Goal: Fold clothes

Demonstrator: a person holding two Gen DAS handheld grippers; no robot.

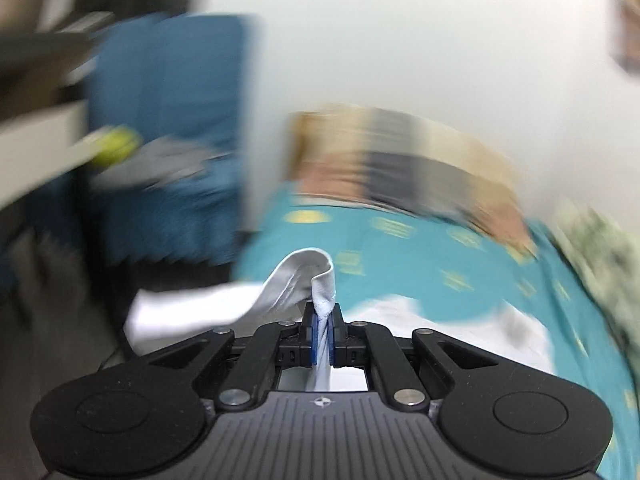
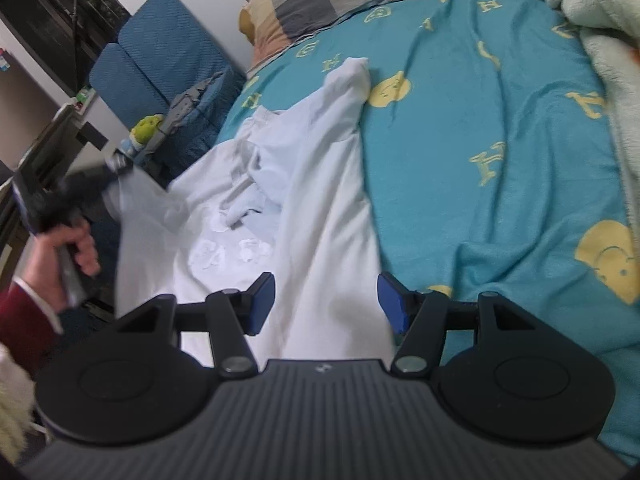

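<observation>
Left gripper [image 1: 322, 330] is clenching a hem of the white garment [image 2: 304, 200] lying crumpled along the bed [image 2: 500, 120] edge, right gripper [image 2: 326, 300] is hovering spread above it; the thin pinch is risking slipping during the swing.

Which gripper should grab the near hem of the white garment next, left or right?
Right. The right gripper is open, hovering right over the white garment near its near edge on the teal bedsheet. The left gripper is shut on a fold of it, out at the bed's side.
</observation>
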